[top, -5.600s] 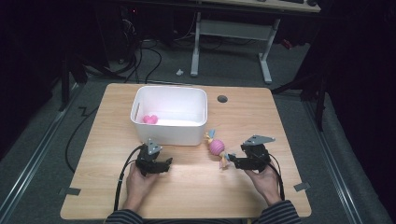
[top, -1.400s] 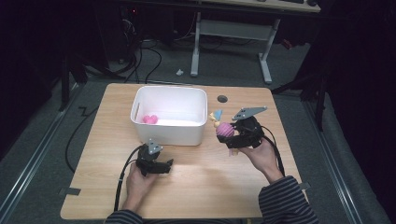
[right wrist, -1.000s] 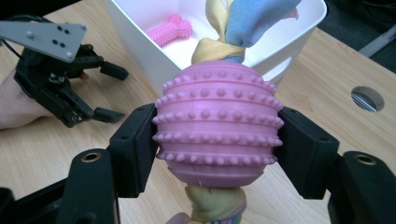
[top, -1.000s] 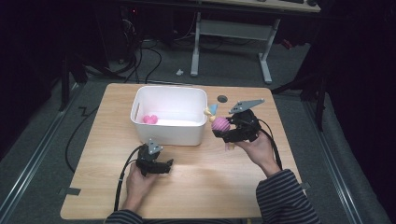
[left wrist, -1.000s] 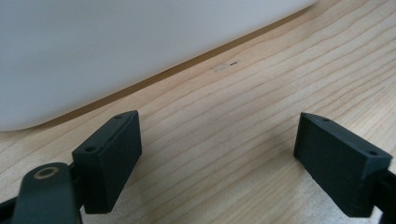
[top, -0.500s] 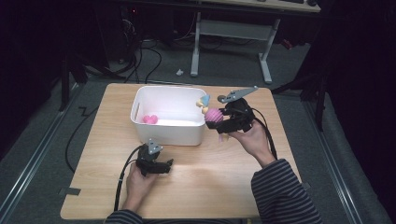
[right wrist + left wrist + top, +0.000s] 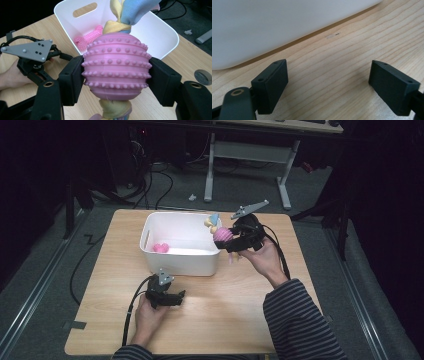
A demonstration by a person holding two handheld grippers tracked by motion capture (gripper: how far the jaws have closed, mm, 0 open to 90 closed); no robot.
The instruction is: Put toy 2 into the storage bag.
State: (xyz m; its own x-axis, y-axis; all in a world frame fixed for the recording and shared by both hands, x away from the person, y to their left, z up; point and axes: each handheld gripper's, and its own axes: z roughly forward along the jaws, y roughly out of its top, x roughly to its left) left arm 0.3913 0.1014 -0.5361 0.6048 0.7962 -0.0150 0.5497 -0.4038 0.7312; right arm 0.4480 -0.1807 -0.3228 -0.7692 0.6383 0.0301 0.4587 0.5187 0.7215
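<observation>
1. High view: the right gripper holds a pink knobbly ball on a knotted cloth rope, above the right-hand rim of the white bin. The ball sits at the wall line, not clearly over the inside. If it were let go here, I judge it could strike the rim and roll off onto the tabletop. A pink bone toy already lies inside the bin. The left gripper rests on the tabletop just in front of the bin, well apart from the ball.

2. Left gripper view: its fingers are spread wide with nothing between them, only bare wood, and the bin's wall is close ahead. It does not steady the bin, so a knock from the ball could shift it.

3. Right gripper view: the fingers are clenched on the ball, one pad on each side of its middle. The rope sticks out above and below the grip. The loose cloth end could snag on the rim and leave the toy draped over the wall. The bin opens just beyond, with the bone toy inside.
</observation>
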